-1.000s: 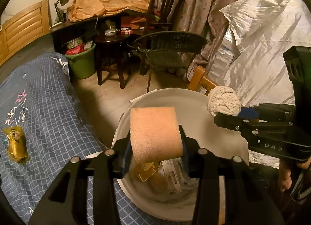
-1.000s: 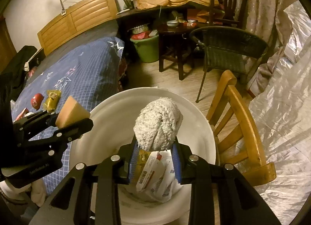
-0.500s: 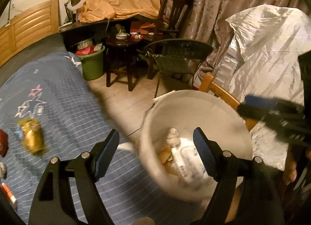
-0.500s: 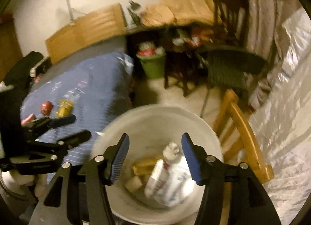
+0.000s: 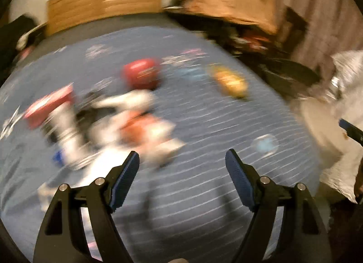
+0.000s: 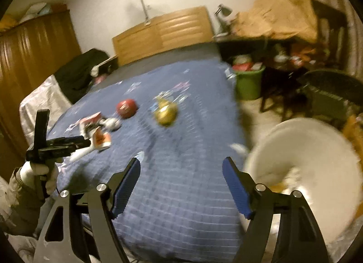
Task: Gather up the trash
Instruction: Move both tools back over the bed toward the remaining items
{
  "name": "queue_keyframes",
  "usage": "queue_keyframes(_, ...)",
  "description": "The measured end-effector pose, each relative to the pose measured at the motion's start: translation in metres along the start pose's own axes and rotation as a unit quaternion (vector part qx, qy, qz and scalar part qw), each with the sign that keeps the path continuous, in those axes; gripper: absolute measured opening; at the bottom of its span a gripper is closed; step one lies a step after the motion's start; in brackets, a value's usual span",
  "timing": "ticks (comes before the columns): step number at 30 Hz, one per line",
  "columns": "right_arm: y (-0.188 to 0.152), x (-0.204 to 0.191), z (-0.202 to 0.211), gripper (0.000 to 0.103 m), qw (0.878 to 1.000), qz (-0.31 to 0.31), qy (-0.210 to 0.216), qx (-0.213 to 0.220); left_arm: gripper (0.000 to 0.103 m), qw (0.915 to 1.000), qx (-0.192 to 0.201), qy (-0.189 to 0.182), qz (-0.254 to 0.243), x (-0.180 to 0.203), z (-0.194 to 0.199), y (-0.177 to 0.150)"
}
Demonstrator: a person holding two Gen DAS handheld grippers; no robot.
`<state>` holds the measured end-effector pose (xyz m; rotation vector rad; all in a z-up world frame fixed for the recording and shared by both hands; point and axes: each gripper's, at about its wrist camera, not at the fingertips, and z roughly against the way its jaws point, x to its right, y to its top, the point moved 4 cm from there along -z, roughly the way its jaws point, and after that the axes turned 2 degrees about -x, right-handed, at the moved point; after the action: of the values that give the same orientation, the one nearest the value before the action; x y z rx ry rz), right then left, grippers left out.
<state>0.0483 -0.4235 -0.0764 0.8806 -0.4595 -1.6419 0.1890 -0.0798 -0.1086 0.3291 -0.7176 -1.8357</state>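
Now both loads dropped, left tongs (image 5: 181, 165) empty, agape, right tongs (image 6: 181, 172) empty, opening.

Left wrist view is heavily motion-smeared. The litter heap (image 5: 109, 126) on the bed (image 5: 204, 194) reads only as white, red and orange streaks; separate items cannot be told apart. The red round item (image 5: 141, 73) and yellow packet (image 5: 231, 81) carry no legible print. The white bucket (image 5: 317, 122) is cut by the right edge. Right wrist view: bucket contents (image 6: 283, 179) blurred, unidentifiable. The other hand-held gripper (image 6: 85, 142) sits edge-on against the litter; contact cannot be judged.
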Motion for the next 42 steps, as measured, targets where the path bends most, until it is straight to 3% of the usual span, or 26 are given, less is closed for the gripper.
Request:
queue_keyframes(4, -0.008, -0.047, -0.034, 0.076, 0.999, 0.017, 0.033, -0.025, 0.075, 0.9990, -0.026, 0.027, 0.025, -0.050, -0.004, -0.021)
queue_keyframes(8, -0.008, -0.087, -0.058, 0.076, 0.997, 0.034, 0.051, -0.037, 0.075, 0.9980, -0.049, 0.030, 0.027, -0.069, -0.027, -0.025)
queue_keyframes(10, -0.009, -0.102, -0.064, 0.076, 0.997, 0.040, 0.055, -0.039, 0.064, 0.9978, -0.053, 0.028, 0.028, -0.072, -0.036, -0.025)
queue_keyframes(11, -0.009, -0.108, -0.067, 0.076, 0.997, 0.042, 0.056, -0.040, 0.051, 0.9977, -0.056, 0.029, 0.024, -0.071, -0.041, -0.024)
queue_keyframes(15, -0.010, -0.121, -0.071, 0.076, 0.996, 0.049, 0.057, -0.045, 0.046, 0.9993, -0.036, 0.011, 0.006, -0.065, -0.028, -0.027)
queue_keyframes(20, -0.011, -0.134, -0.082, 0.076, 0.994, 0.057, 0.066, -0.059, 0.046, 0.9996, -0.013, -0.023, 0.009, -0.088, 0.013, -0.047)
queue_keyframes(23, -0.012, -0.144, -0.091, 0.076, 0.993, 0.067, 0.076, -0.067, 0.047, 0.9990, 0.017, 0.004, 0.042, -0.132, 0.043, -0.051)
queue_keyframes(24, -0.013, -0.150, -0.094, 0.076, 0.992, 0.071, 0.079, -0.070, 0.047, 0.9958, 0.031, 0.034, 0.080, -0.168, 0.056, -0.052)
queue_keyframes(25, -0.013, -0.154, -0.098, 0.076, 0.991, 0.073, 0.082, -0.072, 0.047, 0.9908, 0.043, 0.060, 0.114, -0.194, 0.067, -0.052)
queue_keyframes(27, -0.014, -0.162, -0.104, 0.076, 0.990, 0.078, 0.088, -0.074, 0.052, 0.9632, 0.081, 0.145, 0.212, -0.262, 0.096, -0.056)
queue_keyframes(28, -0.014, -0.165, -0.106, 0.076, 0.990, 0.080, 0.090, -0.075, 0.062, 0.9323, 0.102, 0.209, 0.277, -0.303, 0.115, -0.064)
queue_keyframes(29, -0.015, -0.168, -0.109, 0.076, 0.990, 0.081, 0.092, -0.076, 0.085, 0.9007, 0.109, 0.253, 0.335, -0.336, 0.130, -0.075)
queue_keyframes(31, -0.016, -0.174, -0.115, 0.076, 0.989, 0.082, 0.095, -0.080, 0.090, 0.8695, 0.111, 0.267, 0.400, -0.368, 0.143, -0.092)
queue_keyframes(32, -0.017, -0.175, -0.117, 0.076, 0.989, 0.083, 0.096, -0.081, 0.090, 0.8632, 0.108, 0.279, 0.407, -0.373, 0.147, -0.096)
queue_keyframes(33, -0.017, -0.177, -0.119, 0.076, 0.988, 0.083, 0.098, -0.083, 0.090, 0.8670, 0.108, 0.284, 0.395, -0.370, 0.146, -0.094)
queue_keyframes(36, -0.019, -0.182, -0.127, 0.076, 0.987, 0.087, 0.099, -0.089, 0.090, 0.9066, 0.085, 0.262, 0.319, -0.334, 0.122, -0.077)
queue_keyframes(39, -0.017, -0.190, -0.136, 0.076, 0.986, 0.092, 0.101, -0.094, 0.090, 0.9468, 0.073, 0.199, 0.242, -0.274, 0.090, -0.050)
queue_keyframes(42, -0.015, -0.198, -0.144, 0.076, 0.985, 0.101, 0.103, -0.094, 0.089, 0.9764, 0.060, 0.127, 0.164, -0.205, 0.058, -0.021)
